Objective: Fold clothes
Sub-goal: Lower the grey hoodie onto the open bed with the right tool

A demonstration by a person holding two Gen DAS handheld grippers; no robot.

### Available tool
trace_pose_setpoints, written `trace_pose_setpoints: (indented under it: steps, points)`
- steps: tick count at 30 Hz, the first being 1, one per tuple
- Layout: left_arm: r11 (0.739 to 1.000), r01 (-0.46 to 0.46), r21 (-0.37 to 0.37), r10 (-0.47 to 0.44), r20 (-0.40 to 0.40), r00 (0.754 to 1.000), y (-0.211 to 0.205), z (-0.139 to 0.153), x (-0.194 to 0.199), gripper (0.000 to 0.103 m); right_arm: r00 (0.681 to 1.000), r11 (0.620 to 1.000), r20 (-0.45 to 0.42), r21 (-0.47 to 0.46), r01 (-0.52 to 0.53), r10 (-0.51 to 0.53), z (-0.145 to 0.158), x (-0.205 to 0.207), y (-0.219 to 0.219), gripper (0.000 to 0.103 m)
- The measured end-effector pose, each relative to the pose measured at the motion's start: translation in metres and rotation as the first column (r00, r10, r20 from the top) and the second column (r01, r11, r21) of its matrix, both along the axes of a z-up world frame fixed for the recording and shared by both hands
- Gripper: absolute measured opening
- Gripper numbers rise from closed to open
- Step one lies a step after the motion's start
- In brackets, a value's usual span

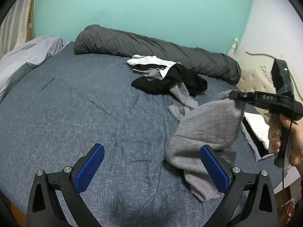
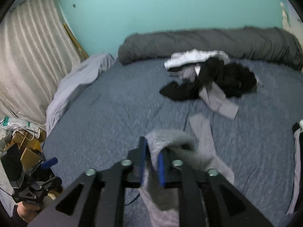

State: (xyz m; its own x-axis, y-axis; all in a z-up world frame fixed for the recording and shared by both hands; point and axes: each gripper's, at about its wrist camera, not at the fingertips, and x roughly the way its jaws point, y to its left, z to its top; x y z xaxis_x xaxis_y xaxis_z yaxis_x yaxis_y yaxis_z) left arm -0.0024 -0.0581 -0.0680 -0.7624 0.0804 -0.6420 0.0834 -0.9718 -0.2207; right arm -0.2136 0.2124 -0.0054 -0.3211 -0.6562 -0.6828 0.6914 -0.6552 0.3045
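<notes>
A grey knit garment [image 1: 204, 124] hangs bunched from the tip of my right gripper [image 1: 232, 94], and its lower end lies on the blue bed sheet [image 1: 75, 113]. In the right wrist view the right gripper [image 2: 151, 147] shows a gap between its blue pads. The grey garment [image 2: 170, 141] runs loosely through that gap and drapes over the right-hand finger. My left gripper [image 1: 151, 170] is wide open just above the sheet with nothing between its pads; the garment's tail lies by its right finger. A pile of black, white and grey clothes [image 1: 170, 79] sits farther back.
A rolled dark grey duvet [image 1: 151, 45] lies along the teal wall. A pale grey sheet [image 1: 28, 56] is bunched at the bed's left edge, and a cream headboard [image 1: 251, 79] stands at the right. Curtain [image 2: 28, 47] and cardboard boxes [image 2: 24, 143] stand beside the bed.
</notes>
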Motion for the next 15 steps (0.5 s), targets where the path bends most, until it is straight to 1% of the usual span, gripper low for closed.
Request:
trace_pose_setpoints:
  steps: [2,3,4,8,11,15]
  points:
    - [1.000,0.003,-0.006,-0.003,0.006,1.000,0.001,-0.002,-0.002,0.103,0.999,1.000,-0.021,0.019,0.025,-0.024,-0.006,0.000,0.005,0.053]
    - [1.000,0.003,-0.008,-0.003,0.009,1.000,0.001,-0.003,-0.002,0.103,0.999,0.999,-0.029,0.021,0.038,-0.038,-0.008,-0.001,0.009,0.059]
    - [1.000,0.003,-0.010,-0.002,0.012,1.000,0.001,-0.005,-0.003,0.103,0.998,0.998,-0.031,0.007,0.055,-0.055,-0.009,-0.003,0.017,0.061]
    - [1.000,0.007,-0.012,-0.007,0.029,1.000,0.003,-0.013,-0.007,0.103,0.992,0.992,-0.008,-0.024,0.126,-0.127,-0.012,-0.013,0.055,0.062]
    - [1.000,0.019,-0.015,-0.018,0.036,0.999,0.006,-0.019,-0.011,0.103,0.986,0.986,0.022,0.006,0.165,-0.165,-0.023,-0.020,0.082,0.062]
    - [1.000,0.027,-0.005,-0.026,0.047,0.999,0.009,-0.025,-0.019,0.103,0.979,0.982,0.080,0.047,0.185,-0.188,-0.050,-0.020,0.107,0.063]
